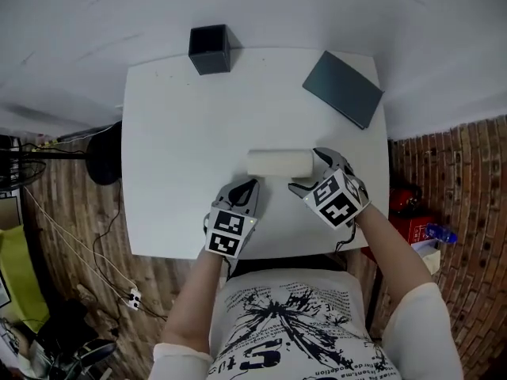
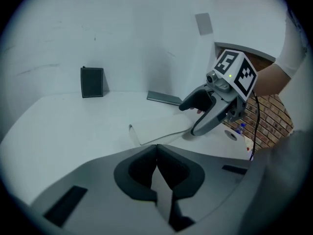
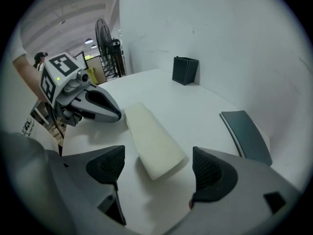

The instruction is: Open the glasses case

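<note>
Glasses case (image 1: 279, 163), cream-coloured and closed, is seen lying on its side on the white table (image 1: 182, 133), somewhat toward the near edge and in front of the person. Its long axis runs across the table from left to right in the head view.

The right gripper (image 1: 310, 172) is held at the case's right end, pointed steeply down. In the right gripper view its jaws are spread wide, and the near end of the case (image 3: 154, 138) is seen in the gap between the two pads, with bare table on either side; neither pad is pressed on it.

The left gripper (image 1: 252, 184) is held just beside the near left part of the case. In the left gripper view its jaws (image 2: 156, 155) are pressed together with nothing between them, and the case (image 2: 161, 129) lies a little ahead of the tips, apart from them.

A black box (image 1: 210, 49) stands at the far edge of the table, and a dark flat folder (image 1: 343, 88) lies at the far right corner, both well apart from the case.
</note>
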The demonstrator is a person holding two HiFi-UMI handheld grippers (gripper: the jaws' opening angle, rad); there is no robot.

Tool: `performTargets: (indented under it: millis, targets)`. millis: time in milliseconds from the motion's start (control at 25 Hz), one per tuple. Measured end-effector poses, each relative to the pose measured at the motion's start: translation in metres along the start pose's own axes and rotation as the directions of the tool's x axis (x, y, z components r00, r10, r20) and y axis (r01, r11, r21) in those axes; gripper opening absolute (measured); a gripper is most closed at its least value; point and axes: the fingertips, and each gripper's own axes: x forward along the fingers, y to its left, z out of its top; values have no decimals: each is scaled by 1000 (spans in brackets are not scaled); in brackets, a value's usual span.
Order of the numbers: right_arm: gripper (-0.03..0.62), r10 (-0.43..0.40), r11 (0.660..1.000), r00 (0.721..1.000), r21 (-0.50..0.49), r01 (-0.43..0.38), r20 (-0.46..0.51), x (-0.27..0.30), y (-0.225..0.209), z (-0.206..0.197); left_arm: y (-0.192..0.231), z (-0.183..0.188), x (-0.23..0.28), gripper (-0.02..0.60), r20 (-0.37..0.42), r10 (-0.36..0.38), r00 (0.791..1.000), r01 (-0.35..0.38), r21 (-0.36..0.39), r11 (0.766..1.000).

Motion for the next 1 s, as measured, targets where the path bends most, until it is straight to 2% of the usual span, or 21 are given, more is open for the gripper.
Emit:
performTargets:
  millis: [160, 280, 360, 680, 1000]
  targets:
    - [433, -10, 997, 1000, -74, 9, -6, 9, -4, -2, 6, 0, 9, 14, -28, 50, 998, -51, -34, 998]
    - [398, -20, 994, 1000, -109, 19, -9, 12, -4, -5, 7, 0, 12, 14, -36, 66, 997, -68, -59, 996]
    - [353, -21, 991, 1000, -131, 19, -16, 13, -4, -7, 7, 0, 12, 14, -34, 68, 997, -70, -73, 995]
    - [345, 20, 988, 999, -154, -28, -50, 15, -5, -8, 8, -2, 13, 14, -42, 61, 997, -65, -118, 991]
    - [325, 69, 984, 996, -157, -78, -63, 8, -7, 0, 7, 0, 12, 14, -41, 67, 997, -71, -116, 991]
